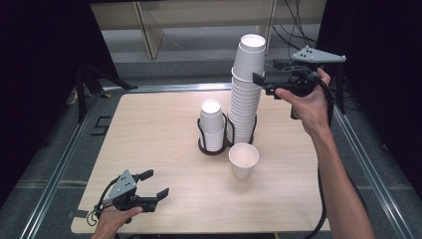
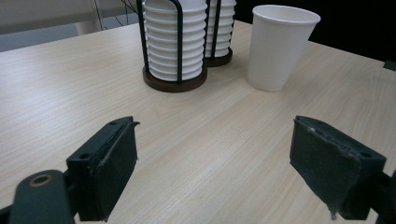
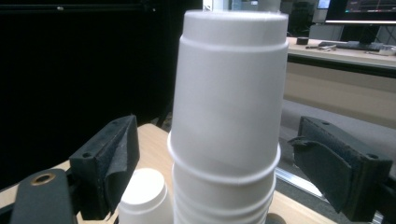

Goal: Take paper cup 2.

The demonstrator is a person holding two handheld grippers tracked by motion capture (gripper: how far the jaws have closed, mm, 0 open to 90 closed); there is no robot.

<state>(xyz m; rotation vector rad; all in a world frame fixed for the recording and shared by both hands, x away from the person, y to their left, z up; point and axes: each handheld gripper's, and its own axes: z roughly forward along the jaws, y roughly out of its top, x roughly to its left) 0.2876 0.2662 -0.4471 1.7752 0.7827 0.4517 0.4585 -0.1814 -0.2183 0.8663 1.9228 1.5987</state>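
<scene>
High view: the right gripper (image 1: 259,82) is raised beside the top paper cup (image 1: 250,56) of the tall stack (image 1: 245,107), its fingers spread wide with that cup's lower wall between them, not yet pinched. The left gripper (image 1: 155,185) rests low on the tabletop (image 1: 149,124), fingers open and empty, a single cup (image 1: 243,160) well ahead of them.

Left gripper view: bare tabletop lies between the fingers (image 2: 109,163); the short stack (image 2: 173,39) in its wire holder stands beyond.

Right gripper view: the top cup (image 3: 231,88) sits centred between the pads, clear of both. It is probably light, thin-walled and easily crushed, so a gentle grip just above the next rim suits it.
</scene>
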